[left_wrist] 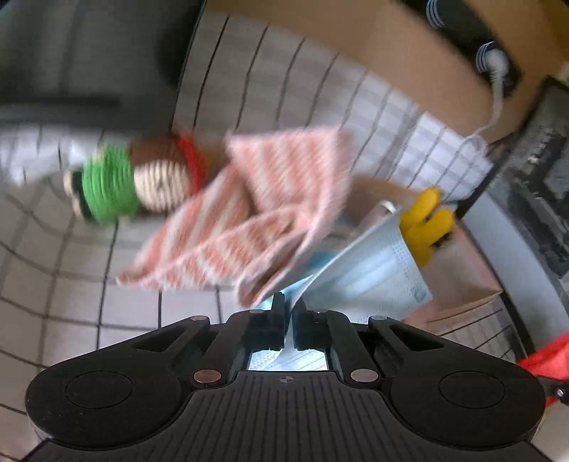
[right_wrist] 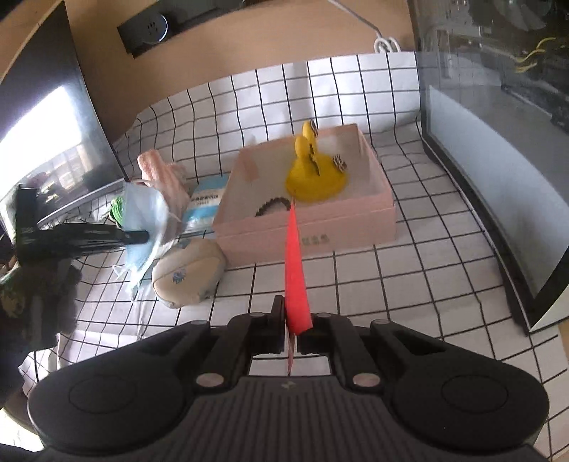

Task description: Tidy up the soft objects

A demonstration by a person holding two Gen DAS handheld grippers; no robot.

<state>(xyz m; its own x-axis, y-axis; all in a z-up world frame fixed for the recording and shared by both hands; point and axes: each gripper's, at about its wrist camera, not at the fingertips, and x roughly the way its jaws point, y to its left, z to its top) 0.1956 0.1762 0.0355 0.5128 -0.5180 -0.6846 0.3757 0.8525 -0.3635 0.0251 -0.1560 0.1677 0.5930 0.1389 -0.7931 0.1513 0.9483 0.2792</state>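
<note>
My left gripper [left_wrist: 291, 305] is shut on a light blue face mask [left_wrist: 370, 270], held above the gridded cloth; it also shows in the right wrist view [right_wrist: 144, 216]. My right gripper [right_wrist: 292, 320] is shut on a thin red piece [right_wrist: 295, 270] that points toward the pink box [right_wrist: 309, 227]. A yellow plush toy [right_wrist: 314, 170] and a dark beaded band [right_wrist: 272, 206] lie in the box. A pink striped cloth [left_wrist: 256, 216] and a crocheted doll [left_wrist: 138, 177] lie on the cloth. A beige pouch [right_wrist: 190, 273] lies left of the box.
A blue and white packet [right_wrist: 208, 202] lies beside the box. A dark glass-sided case [right_wrist: 498, 142] stands at the right. A monitor [right_wrist: 46, 142] stands at the left. A wooden wall with a socket [right_wrist: 149, 28] is behind. The white gridded cloth [right_wrist: 409, 270] covers the table.
</note>
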